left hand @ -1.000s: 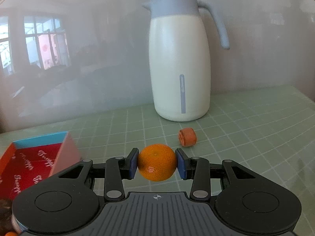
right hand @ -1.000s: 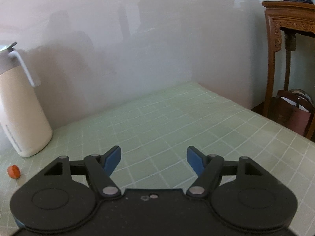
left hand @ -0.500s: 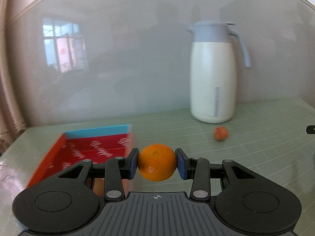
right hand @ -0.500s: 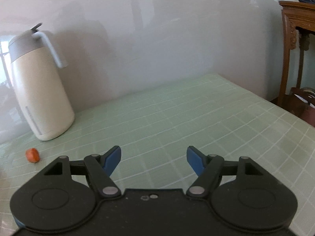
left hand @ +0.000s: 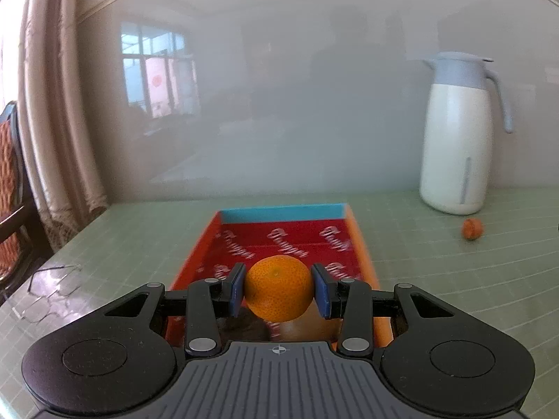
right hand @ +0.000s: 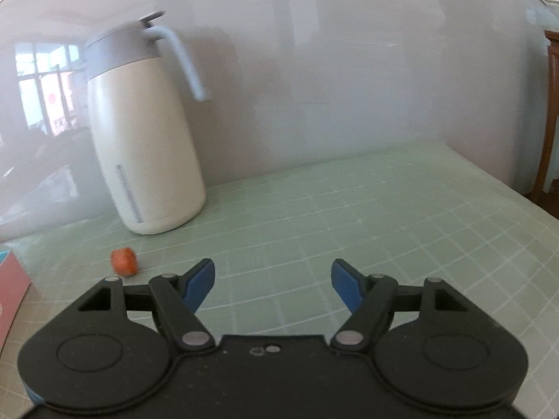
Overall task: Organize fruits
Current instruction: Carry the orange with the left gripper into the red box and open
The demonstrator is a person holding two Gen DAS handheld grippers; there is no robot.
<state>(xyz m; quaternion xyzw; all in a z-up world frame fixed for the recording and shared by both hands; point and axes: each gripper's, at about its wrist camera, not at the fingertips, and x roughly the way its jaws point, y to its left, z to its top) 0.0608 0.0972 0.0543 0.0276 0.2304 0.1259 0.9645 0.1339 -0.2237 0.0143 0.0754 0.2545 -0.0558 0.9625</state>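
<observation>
Holding mandarin orange (left hand: 278, 288) above red box (left hand: 360, 241), left gripper (left hand: 278, 289) clamped | right gripper (right hand: 272, 281) spread wide, holding nothing | small orange piece (right hand: 123, 261) at 10 o'clock, near thermos jug (right hand: 145, 146)

Illumination is soft, diffuse daylight; a bright window reflection (left hand: 159, 73) appears on the glossy wall panel (left hand: 314, 104), which also carries hazy, low-contrast reflections. Both views show strong fisheye curvature, with dark corners beyond the lens circle. The red box (left hand: 286, 241) and the jug (right hand: 139, 139) show slight motion blur. The green surface (right hand: 384, 209) carries a faint sheen, with only soft shadows
</observation>
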